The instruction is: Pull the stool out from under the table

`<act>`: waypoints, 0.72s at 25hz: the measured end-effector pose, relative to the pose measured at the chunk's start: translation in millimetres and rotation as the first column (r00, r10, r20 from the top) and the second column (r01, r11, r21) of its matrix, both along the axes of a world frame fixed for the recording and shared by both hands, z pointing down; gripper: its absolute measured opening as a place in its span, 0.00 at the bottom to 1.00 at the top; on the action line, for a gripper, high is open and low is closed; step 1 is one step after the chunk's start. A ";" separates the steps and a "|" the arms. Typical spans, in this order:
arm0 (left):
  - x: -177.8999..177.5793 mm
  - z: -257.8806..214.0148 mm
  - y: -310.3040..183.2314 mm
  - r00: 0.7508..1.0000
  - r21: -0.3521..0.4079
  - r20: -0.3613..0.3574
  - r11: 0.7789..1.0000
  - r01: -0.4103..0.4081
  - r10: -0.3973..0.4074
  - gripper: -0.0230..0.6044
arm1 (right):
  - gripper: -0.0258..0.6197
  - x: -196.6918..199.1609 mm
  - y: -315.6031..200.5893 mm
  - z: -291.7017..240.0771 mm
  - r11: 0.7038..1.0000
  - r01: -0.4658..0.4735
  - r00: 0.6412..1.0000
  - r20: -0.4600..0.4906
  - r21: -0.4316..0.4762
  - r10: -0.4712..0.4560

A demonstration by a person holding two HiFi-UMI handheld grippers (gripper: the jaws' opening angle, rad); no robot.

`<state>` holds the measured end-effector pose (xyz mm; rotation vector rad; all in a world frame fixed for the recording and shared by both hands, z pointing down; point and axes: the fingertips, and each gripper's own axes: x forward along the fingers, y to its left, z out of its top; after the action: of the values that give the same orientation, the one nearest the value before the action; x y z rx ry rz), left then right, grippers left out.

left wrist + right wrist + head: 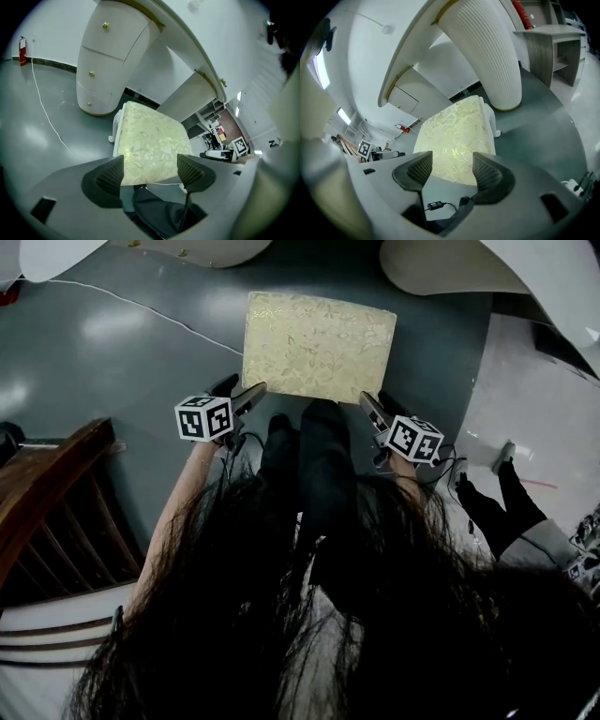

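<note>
The stool has a square cream cushion with a floral pattern and white legs, and stands on the grey floor in front of the white table. My left gripper is at its near left corner, my right gripper at its near right corner. In the left gripper view the stool lies just beyond the left gripper, whose jaws stand apart with nothing held. The right gripper is likewise open, with the stool just ahead.
The table's curved pedestals flank the stool: a drawer unit and a ribbed one. A dark wooden chair stands at my left. A white cable crosses the floor. My dark legs stand just behind the stool.
</note>
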<state>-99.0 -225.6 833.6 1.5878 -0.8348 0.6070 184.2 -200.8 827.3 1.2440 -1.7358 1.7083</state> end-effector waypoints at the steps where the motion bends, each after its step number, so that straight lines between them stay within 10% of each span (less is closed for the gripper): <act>1: 3.2 -13.6 -7.0 1.000 0.025 -0.015 1.000 0.004 -0.003 0.61 | 0.47 -4.1 -5.8 -11.4 1.000 0.005 1.000 -0.002 0.016 -0.005; 11: 43.2 -203.0 -75.9 0.972 0.280 -0.230 0.953 0.119 -0.054 0.61 | 0.47 -64.6 -58.3 -177.9 0.971 0.046 0.997 0.056 0.235 -0.061; 18: 73.5 -329.5 -68.0 0.954 0.452 -0.281 0.891 0.034 0.106 0.61 | 0.47 -100.2 -68.7 -292.1 0.920 0.053 0.989 0.105 0.388 -0.101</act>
<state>-25.5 -293.6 504.1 2.0633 -0.7493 0.1860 84.0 -269.5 535.2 1.2245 -2.2451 1.4692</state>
